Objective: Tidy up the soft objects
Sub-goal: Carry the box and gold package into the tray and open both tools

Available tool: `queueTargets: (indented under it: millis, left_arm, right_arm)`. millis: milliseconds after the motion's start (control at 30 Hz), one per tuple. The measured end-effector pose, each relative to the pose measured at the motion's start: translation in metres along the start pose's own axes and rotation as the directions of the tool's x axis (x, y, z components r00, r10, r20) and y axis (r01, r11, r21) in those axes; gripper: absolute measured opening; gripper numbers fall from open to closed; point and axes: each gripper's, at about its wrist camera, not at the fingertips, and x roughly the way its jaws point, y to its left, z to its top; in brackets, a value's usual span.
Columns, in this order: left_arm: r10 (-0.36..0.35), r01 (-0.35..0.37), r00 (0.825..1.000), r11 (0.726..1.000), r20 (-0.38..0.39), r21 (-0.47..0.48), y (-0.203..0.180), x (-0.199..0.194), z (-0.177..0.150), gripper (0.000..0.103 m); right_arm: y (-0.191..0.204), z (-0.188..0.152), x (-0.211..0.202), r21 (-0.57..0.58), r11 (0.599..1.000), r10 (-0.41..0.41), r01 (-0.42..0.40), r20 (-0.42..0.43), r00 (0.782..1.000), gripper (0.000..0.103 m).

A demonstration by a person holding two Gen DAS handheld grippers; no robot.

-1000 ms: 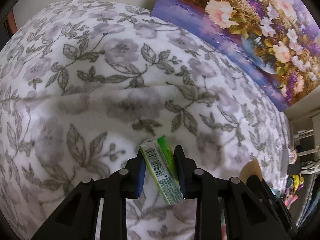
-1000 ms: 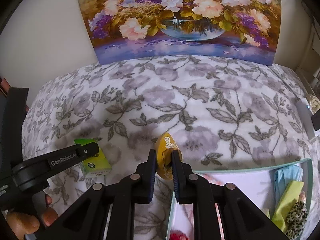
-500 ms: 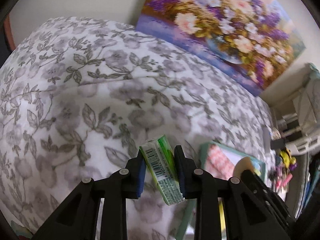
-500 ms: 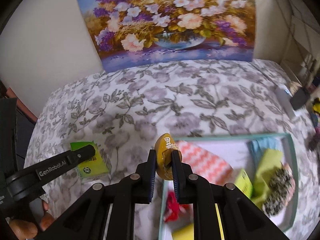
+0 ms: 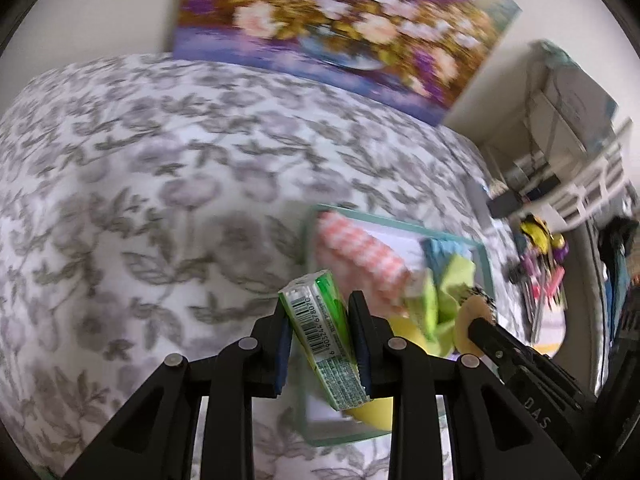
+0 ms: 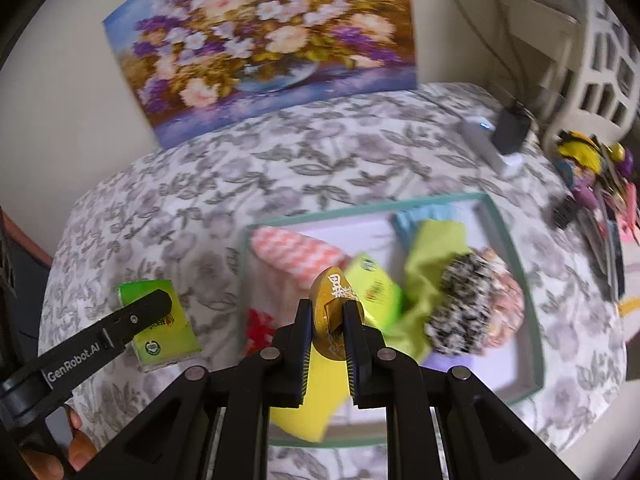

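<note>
Left hand-held gripper (image 5: 318,322) is clamped on a green tissue pack (image 5: 320,328), barcode side up, long axis running along the fingers, over the near-left corner of the teal tray (image 5: 486,264). Right hand-held gripper (image 6: 327,322) pinches a gold coin (image 6: 334,296) on edge above that tray's soft cloths; only its view shows the pack's broad green face. Floral bedspread (image 6: 280,160) underneath, flower painting (image 6: 264,48) behind

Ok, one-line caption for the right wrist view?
Right tool carries a gold coin above the teal-rimmed tray of soft items.
</note>
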Motion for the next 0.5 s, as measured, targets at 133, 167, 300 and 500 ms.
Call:
queueTargets:
  millis: [133, 167, 300, 500]
  left_arm:
    - [-0.040, 0.042, 0.999, 0.998, -0.032, 0.052, -0.022, 0.022, 0.000, 0.029]
    - [-0.049, 0.051, 0.998, 0.997, -0.042, 0.060, -0.027, 0.029, 0.001, 0.029]
    - [-0.054, 0.058, 0.997, 0.996, -0.056, 0.072, -0.037, 0.049, 0.004, 0.029]
    - [-0.063, 0.067, 0.995, 0.996, -0.074, 0.053, -0.036, 0.072, 0.011, 0.029]
  right_arm:
    - [-0.023, -0.001, 0.005, 0.043, 0.999, -0.020, 0.021, -0.021, 1.000, 0.016]
    - [-0.029, -0.001, 0.007, 0.052, 0.998, -0.022, 0.024, -0.027, 0.999, 0.016]
    - [-0.045, -0.001, 0.013, 0.065, 0.996, -0.051, 0.054, -0.044, 0.998, 0.016]
    - [-0.062, 0.002, 0.028, 0.075, 0.994, -0.073, 0.079, -0.074, 0.995, 0.016]
